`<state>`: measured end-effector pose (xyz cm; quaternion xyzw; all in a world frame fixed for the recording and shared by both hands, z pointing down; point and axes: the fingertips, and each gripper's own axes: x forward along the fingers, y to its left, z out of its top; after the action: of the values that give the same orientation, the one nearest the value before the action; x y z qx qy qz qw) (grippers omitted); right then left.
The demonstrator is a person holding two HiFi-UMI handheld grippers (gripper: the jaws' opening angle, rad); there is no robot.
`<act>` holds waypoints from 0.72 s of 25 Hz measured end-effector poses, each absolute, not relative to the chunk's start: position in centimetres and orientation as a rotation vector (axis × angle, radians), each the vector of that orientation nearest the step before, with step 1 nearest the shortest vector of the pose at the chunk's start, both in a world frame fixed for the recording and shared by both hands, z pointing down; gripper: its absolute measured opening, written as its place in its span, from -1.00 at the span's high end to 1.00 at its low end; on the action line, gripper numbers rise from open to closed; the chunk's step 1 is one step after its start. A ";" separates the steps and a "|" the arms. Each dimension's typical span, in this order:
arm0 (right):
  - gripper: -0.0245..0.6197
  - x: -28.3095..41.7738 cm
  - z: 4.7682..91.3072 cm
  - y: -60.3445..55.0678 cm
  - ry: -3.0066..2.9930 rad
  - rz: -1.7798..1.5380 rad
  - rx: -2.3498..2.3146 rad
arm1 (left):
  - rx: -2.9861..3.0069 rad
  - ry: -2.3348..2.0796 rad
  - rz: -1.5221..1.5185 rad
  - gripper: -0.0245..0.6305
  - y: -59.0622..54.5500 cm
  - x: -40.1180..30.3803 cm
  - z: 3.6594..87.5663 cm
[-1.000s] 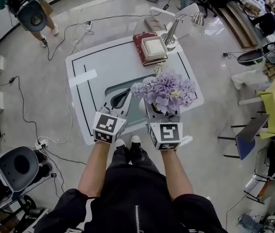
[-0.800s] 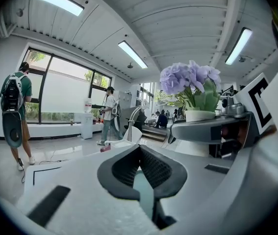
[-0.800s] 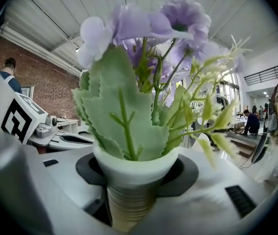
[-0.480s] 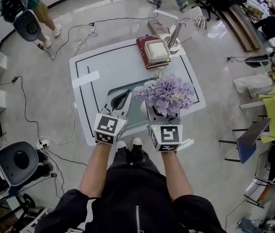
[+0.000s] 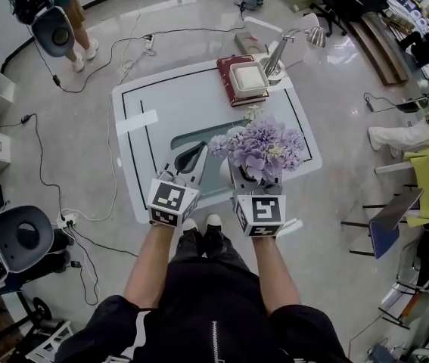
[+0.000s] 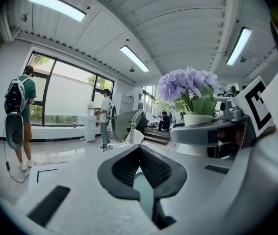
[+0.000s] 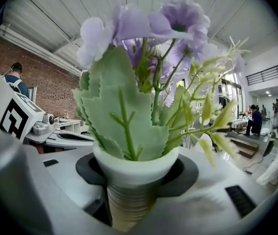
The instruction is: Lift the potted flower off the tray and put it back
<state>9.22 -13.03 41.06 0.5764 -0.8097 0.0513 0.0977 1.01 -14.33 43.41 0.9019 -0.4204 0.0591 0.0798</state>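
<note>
The potted flower [image 5: 261,146], purple blooms in a white ribbed pot [image 7: 134,168], sits between the jaws of my right gripper [image 5: 253,181], which is shut on the pot. In the right gripper view [image 7: 134,180] the jaws press the pot's ribbed wall from both sides, just under its rim. The teal tray [image 5: 212,174] lies on the white table near its front edge. My left gripper [image 5: 197,147] hovers over the tray's left part, shut with nothing in it; its tips [image 6: 139,147] meet. Whether the pot touches the tray I cannot tell.
A red book with a white box [image 5: 238,78] on it lies at the table's far edge, next to a desk lamp [image 5: 278,44]. A white label [image 5: 140,121] is stuck on the table's left part. Cables run over the floor; a person [image 5: 48,13] stands far left.
Both grippers and the flower keep their places. Only the head view has shifted a little, and the person at the far left has moved about.
</note>
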 end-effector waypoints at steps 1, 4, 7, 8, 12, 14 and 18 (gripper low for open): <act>0.21 9.2 41.1 -13.0 -2.397 0.153 1.704 | 2.696 -1.258 0.185 0.91 -14.2 1.0 43.5; 0.21 9.1 41.2 -12.8 -2.400 0.155 1.698 | 2.688 -1.250 0.198 0.91 -13.9 1.0 44.0; 0.21 8.9 41.2 -12.7 -2.405 0.155 1.689 | 2.690 -1.245 0.206 0.91 -13.7 1.0 44.3; 0.21 8.8 41.3 -12.7 -2.407 0.156 1.685 | 2.689 -1.246 0.204 0.91 -13.7 0.9 44.3; 0.21 8.6 41.5 -12.8 -2.413 0.163 1.671 | 2.677 -1.252 0.210 0.91 -13.7 0.9 44.5; 0.21 8.5 41.8 -12.9 -2.414 0.167 1.668 | 2.672 -1.259 0.214 0.91 -13.7 0.8 44.6; 0.21 8.4 42.1 -12.9 -2.416 0.168 1.661 | 2.659 -1.275 0.234 0.91 -13.6 0.3 45.0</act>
<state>8.40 -12.94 42.09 0.5626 -0.8183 0.0568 0.1025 0.30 -13.56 44.95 0.8951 -0.4292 0.0787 0.0917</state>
